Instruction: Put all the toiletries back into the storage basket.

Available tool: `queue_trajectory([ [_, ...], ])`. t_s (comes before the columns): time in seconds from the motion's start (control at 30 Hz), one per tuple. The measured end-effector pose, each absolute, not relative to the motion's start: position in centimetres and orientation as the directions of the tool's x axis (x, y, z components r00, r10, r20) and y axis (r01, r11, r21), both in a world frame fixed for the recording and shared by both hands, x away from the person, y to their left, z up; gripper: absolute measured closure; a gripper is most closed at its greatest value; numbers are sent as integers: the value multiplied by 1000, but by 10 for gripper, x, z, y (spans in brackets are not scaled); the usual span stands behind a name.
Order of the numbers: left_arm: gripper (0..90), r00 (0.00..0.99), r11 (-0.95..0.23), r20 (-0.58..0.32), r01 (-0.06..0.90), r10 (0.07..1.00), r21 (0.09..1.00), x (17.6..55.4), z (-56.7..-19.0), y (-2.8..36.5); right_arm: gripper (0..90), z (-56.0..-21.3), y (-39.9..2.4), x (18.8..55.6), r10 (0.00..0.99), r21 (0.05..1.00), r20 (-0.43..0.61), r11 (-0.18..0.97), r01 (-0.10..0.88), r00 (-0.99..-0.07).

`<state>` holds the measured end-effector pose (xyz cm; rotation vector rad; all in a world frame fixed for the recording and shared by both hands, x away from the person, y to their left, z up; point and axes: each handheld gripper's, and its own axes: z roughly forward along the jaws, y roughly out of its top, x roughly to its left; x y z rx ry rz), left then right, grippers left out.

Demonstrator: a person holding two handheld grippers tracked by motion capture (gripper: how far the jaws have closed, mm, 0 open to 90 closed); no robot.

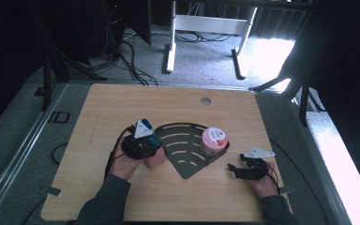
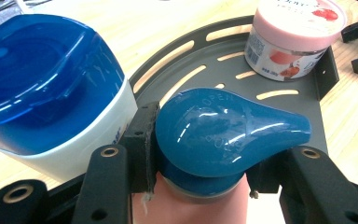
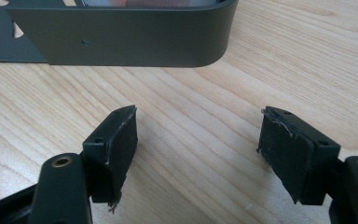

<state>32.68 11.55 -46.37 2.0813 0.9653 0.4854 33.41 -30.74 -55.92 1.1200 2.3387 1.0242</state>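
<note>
A pink bottle (image 2: 191,210) with a teal flip cap (image 2: 219,130) stands by the left edge of the dark fan-shaped tray (image 2: 279,112). My left gripper (image 2: 205,154) is shut on its neck just under the cap, pads pressed on both sides. From above, the left gripper (image 1: 150,146) and the pink bottle (image 1: 156,159) sit beside the tray (image 1: 183,157). My right gripper (image 3: 198,135) stands open over bare wood, nothing between its fingers, close to the tray wall (image 3: 121,42). In the high view the right gripper (image 1: 234,169) lies right of the tray's tip.
A white bottle with a blue cap (image 2: 51,84) stands right against the held bottle, on its far side (image 1: 144,125). A pink jar (image 1: 214,139) sits in the tray's right corner (image 2: 291,37). The wooden table (image 1: 122,108) has a cable hole (image 1: 206,101) at the back.
</note>
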Motion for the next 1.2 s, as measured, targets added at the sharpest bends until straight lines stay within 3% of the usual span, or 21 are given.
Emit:
queue_trajectory([
  [1.2, 528, 688, -432, 33, 417, 725, 800, 311, -430, 105, 275, -559, -307, 334, 780, 736, -4, 426, 526, -625],
])
